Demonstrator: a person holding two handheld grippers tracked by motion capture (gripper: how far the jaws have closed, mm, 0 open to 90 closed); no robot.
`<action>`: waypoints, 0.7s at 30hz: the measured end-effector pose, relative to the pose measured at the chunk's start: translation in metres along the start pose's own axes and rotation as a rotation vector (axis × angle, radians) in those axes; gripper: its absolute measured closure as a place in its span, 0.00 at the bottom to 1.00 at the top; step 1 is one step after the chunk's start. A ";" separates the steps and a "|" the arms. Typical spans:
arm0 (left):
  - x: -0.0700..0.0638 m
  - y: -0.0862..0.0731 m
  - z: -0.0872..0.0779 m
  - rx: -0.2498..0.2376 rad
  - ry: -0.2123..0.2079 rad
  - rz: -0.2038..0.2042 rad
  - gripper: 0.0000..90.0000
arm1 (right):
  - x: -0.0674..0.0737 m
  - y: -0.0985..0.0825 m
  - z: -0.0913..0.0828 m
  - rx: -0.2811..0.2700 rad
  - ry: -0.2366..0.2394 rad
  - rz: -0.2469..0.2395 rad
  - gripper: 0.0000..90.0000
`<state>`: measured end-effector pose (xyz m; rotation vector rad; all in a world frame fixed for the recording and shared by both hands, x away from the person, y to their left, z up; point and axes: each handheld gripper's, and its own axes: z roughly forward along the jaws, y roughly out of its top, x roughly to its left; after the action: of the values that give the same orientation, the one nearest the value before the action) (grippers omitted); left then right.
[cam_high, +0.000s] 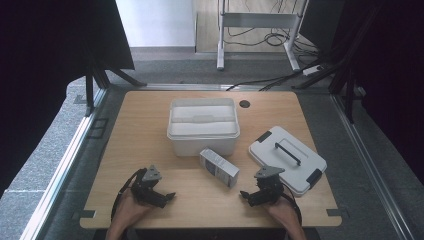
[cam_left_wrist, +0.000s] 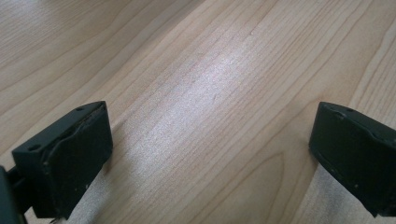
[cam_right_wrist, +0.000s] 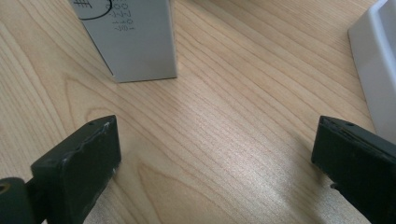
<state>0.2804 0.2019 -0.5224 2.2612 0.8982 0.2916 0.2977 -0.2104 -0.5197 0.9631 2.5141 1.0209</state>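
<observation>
Both grippers' jaws wide apart, empty — small carton ahead of right gripper (near, untouched), left gripper farther off.

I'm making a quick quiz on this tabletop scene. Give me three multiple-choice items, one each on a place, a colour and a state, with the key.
1. Where does the small carton lie?
A. inside the tub
B. on the table in front of the tub
C. on top of the lid

2. What colour is the handle of the lid?
A. black
B. red
C. yellow

3. How does the storage tub stand?
A. closed with its lid on
B. tipped on its side
C. upright and open, its lid off

Key:
1 B, since the carton lies on the wooden table between the tub and the grippers.
2 A, since the handle and both clips are black on the white lid.
3 C, since the lid lies on the table to the right of the tub, whose insert tray shows from above.
</observation>
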 end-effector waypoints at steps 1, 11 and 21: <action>0.000 0.000 0.000 0.000 0.000 0.000 0.00 | 0.000 0.000 0.000 0.002 0.001 -0.003 0.00; 0.000 0.000 0.000 0.000 0.003 -0.004 0.00 | 0.000 0.000 0.000 0.005 0.001 -0.006 0.00; 0.000 0.001 0.001 -0.001 0.005 -0.007 0.00 | 0.001 0.000 0.000 0.007 -0.005 0.003 0.00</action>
<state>0.2817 0.2011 -0.5224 2.2567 0.9080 0.2948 0.2965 -0.2099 -0.5197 0.9710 2.5147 1.0104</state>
